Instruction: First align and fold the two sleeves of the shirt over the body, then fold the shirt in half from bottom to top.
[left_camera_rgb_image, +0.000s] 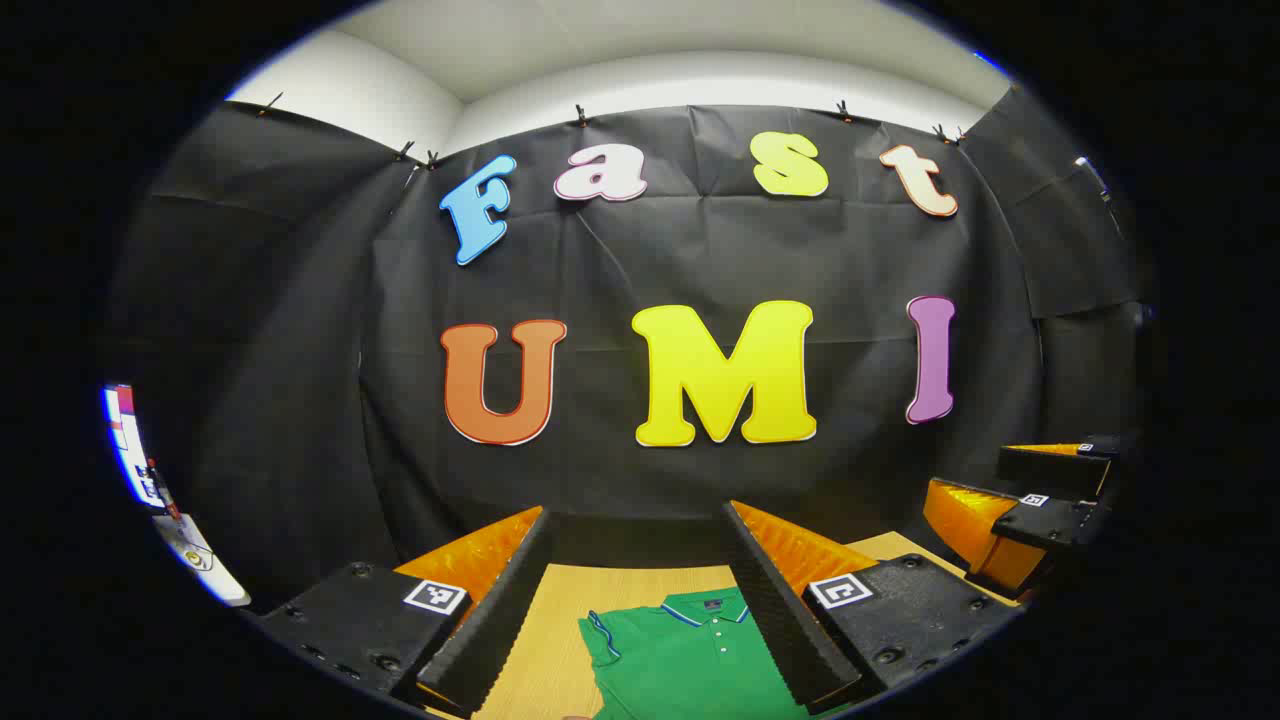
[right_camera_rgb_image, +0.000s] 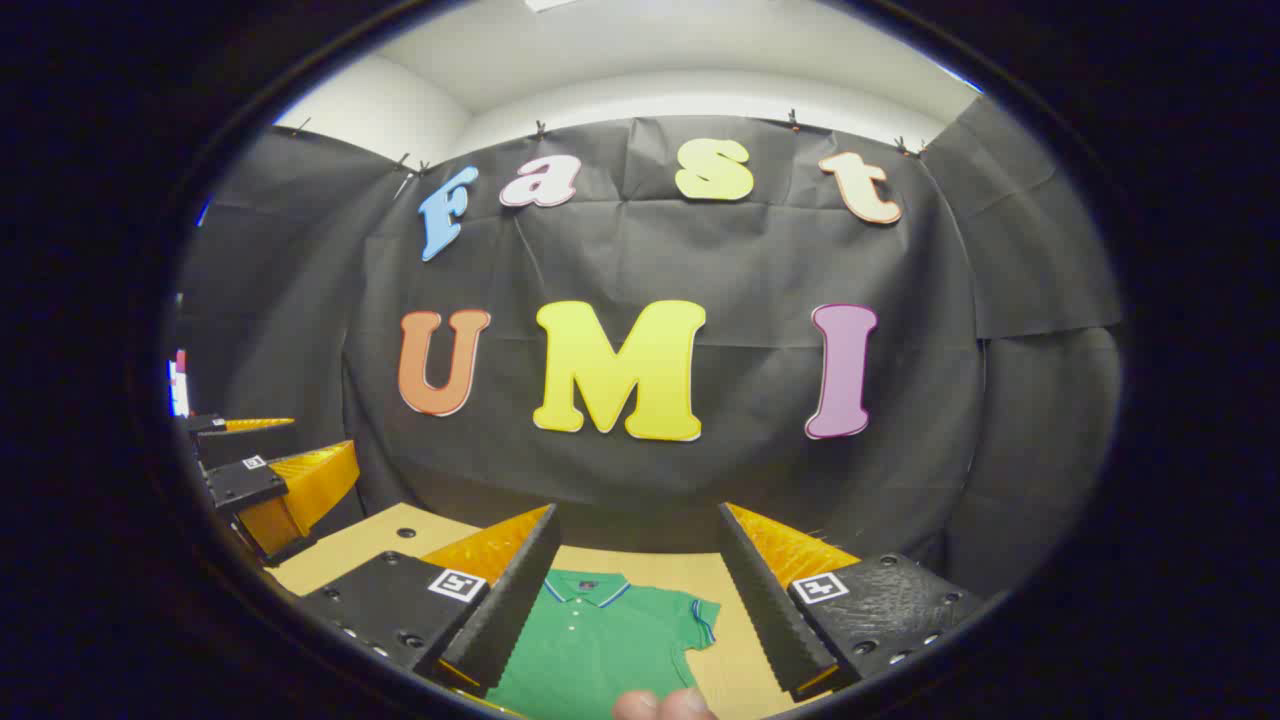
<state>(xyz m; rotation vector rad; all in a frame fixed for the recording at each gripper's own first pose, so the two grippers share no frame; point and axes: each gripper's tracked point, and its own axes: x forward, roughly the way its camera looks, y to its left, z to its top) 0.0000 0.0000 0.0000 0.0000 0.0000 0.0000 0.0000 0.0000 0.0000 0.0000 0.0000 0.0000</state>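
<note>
Left gripper view: left gripper held above the wooden table, fingers spread wide apart with nothing between the pads, released. The green polo shirt lies flat on the table below and ahead of the fingers, seen through the gap between them; its collar with striped edge and button placket sits nearer the right-hand finger, and one short sleeve with striped cuff reaches toward the left-hand finger. The shirt is not touched by either finger. Off to the right of the fingers, farther away, the right gripper hangs over the table edge.

Right gripper view: right gripper also above the table, fingers apart and released, gripping nothing. The shirt shows between the fingers, collar close to the left-hand finger, a short sleeve toward the right-hand finger. Fingertips of a hand appear at the bottom edge, below the shirt. The left gripper is well off to the left.
</note>
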